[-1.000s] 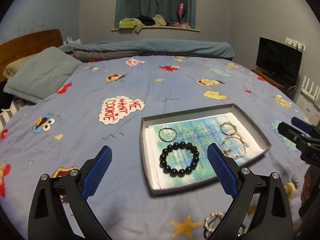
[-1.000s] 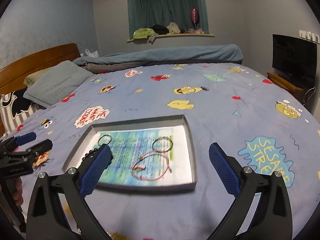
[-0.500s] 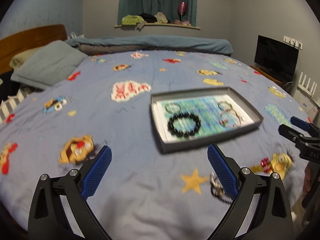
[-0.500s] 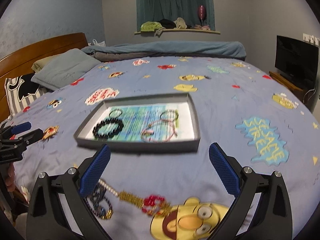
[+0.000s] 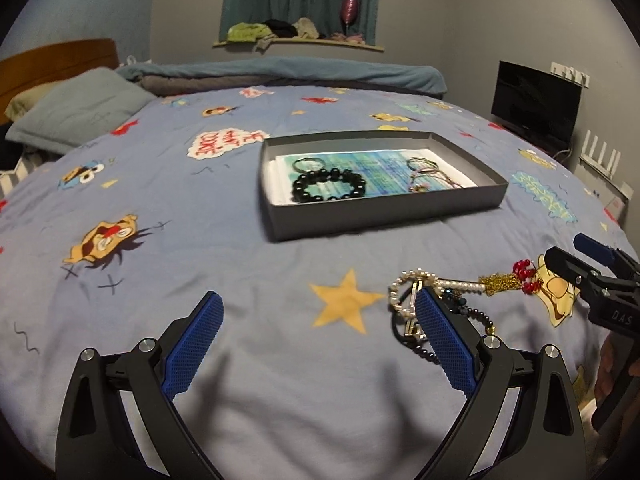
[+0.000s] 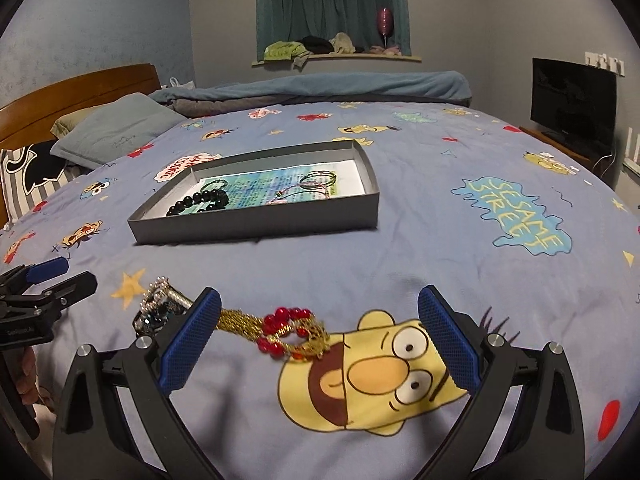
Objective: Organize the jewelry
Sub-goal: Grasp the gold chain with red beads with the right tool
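A grey shallow box (image 5: 384, 216) (image 6: 256, 228) lies on the bed. It holds a black bead bracelet (image 5: 329, 190) (image 6: 198, 201), thin rings and a pink cord bracelet (image 5: 430, 174) (image 6: 308, 188). A tangle of jewelry lies on the sheet nearer me: pearl and dark bead strands (image 5: 412, 288) (image 6: 158, 306) and a gold and red bead piece (image 5: 516, 278) (image 6: 290, 328). My left gripper (image 5: 318, 322) is open and empty, its right finger over the pearl tangle. My right gripper (image 6: 318, 322) is open and empty, with the gold and red piece between its fingers.
The blue cartoon-print bedsheet (image 5: 160, 184) covers the bed. Pillows (image 5: 76, 108) and a wooden headboard (image 6: 76, 92) are at the far left, a rolled duvet (image 5: 280, 74) at the back. A TV (image 5: 536, 104) stands at the right.
Both grippers have pulled back from over the box toward the near edge of the bed and lowered. The loose jewelry tangle has come into view between the fingers. Both stay open.
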Action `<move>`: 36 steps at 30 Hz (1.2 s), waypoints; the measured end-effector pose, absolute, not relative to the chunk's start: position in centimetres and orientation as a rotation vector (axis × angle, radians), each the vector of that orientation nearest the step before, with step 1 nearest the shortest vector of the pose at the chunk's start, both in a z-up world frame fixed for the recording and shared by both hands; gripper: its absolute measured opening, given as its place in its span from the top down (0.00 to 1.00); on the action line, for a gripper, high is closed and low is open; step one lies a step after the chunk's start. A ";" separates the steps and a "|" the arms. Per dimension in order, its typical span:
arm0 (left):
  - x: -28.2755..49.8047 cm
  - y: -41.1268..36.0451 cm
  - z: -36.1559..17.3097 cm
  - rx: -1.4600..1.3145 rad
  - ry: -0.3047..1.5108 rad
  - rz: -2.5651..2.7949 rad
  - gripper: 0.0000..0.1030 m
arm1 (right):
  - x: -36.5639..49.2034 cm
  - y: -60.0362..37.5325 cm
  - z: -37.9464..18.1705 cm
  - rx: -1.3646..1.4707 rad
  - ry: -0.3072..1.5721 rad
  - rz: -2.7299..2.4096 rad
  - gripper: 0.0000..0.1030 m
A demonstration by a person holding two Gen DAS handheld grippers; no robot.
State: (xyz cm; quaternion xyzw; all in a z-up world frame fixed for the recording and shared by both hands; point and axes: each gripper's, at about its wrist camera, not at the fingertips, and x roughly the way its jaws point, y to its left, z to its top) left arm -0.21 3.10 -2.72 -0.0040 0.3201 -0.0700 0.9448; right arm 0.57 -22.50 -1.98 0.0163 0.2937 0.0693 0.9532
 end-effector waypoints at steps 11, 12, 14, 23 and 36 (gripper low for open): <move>-0.1 0.8 -3.9 0.038 0.613 -0.184 0.07 | -0.9 -22.1 -3.7 -0.007 0.559 0.164 0.09; -0.1 0.6 -4.0 0.044 0.614 -0.190 0.07 | -1.0 -21.9 -3.8 -0.015 0.556 0.168 0.11; 0.0 0.3 -4.2 0.053 0.619 -0.199 0.07 | -1.1 -21.6 -3.8 -0.035 0.553 0.174 0.19; 0.7 -0.1 -5.0 0.063 0.643 -0.213 0.07 | -0.4 -21.3 -4.7 -0.061 0.593 0.189 0.69; 1.4 -0.9 -5.0 0.059 0.649 -0.265 0.20 | 0.2 -22.6 -4.6 -0.007 0.592 0.184 0.99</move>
